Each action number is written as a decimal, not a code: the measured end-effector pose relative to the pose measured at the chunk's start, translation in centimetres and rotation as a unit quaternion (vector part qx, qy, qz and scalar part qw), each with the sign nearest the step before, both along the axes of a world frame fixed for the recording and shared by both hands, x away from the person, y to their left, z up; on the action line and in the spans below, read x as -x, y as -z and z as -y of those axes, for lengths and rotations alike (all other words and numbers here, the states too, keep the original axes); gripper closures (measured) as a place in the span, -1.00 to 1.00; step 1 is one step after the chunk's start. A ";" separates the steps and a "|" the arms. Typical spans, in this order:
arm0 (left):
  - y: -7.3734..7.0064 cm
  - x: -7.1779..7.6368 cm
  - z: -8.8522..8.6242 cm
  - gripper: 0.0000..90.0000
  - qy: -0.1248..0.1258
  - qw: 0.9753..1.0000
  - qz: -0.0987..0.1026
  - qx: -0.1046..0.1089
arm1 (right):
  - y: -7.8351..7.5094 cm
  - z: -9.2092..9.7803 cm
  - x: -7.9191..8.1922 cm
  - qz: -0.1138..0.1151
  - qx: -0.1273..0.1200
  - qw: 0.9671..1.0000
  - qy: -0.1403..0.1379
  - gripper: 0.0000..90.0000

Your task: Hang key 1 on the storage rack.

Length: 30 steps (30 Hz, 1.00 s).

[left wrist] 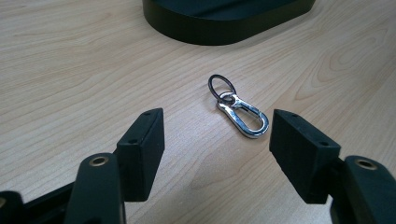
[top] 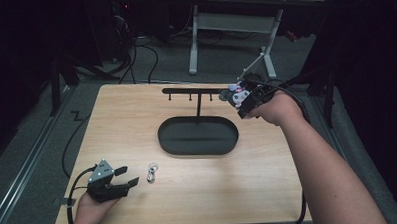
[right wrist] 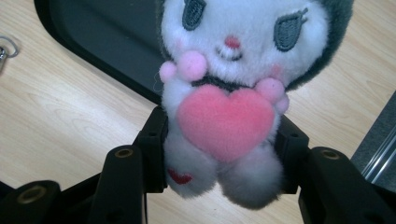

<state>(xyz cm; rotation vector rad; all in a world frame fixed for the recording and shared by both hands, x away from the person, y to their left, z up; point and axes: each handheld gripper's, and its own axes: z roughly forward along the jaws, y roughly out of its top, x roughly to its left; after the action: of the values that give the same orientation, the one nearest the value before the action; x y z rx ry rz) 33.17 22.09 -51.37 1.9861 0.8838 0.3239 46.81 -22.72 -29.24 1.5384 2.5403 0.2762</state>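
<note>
A small white and grey plush toy (right wrist: pixel 229 93) with a pink heart on its chest sits between the jaws of my right gripper (right wrist: pixel 222 154), which is shut on its lower body. In the high view that right gripper (top: pixel 241 98) holds the plush toy (top: pixel 238 95) up by the right end of a black hook rack (top: pixel 196 90). The rack stands on a black oval base (top: pixel 197 136). A silver carabiner clip with a dark ring (left wrist: pixel 238 109) lies flat on the wooden table (left wrist: pixel 70 56), just ahead of my open left gripper (left wrist: pixel 217 144). The clip (top: pixel 151 172) lies right of the left gripper (top: pixel 127 176).
The wooden table (top: pixel 269 179) has bare room at the front right and back left. Its edges drop to grey floor. A white desk frame (top: pixel 228 31) and cables stand behind it. A cable (top: pixel 72 196) trails from the left gripper off the front left corner.
</note>
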 end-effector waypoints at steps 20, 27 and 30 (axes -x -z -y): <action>0.1 0.0 0.3 -0.19 0.008 1.000 -0.002 -0.007 | 3.4 2.7 1.0 -0.018 -0.001 1.000 0.014 0.14; 0.1 0.1 0.4 -0.19 0.009 1.000 -0.003 -0.009 | 6.1 2.6 0.9 -0.033 0.008 0.999 0.012 0.13; 0.1 0.0 0.4 -0.19 0.009 1.000 -0.002 -0.010 | 6.8 2.3 0.6 -0.031 0.005 0.999 0.011 0.13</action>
<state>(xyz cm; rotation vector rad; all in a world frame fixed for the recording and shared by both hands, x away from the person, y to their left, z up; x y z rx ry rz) 33.13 21.71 -51.51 2.0124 0.8678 0.3182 46.16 -25.01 -36.06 1.5947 2.5662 0.2166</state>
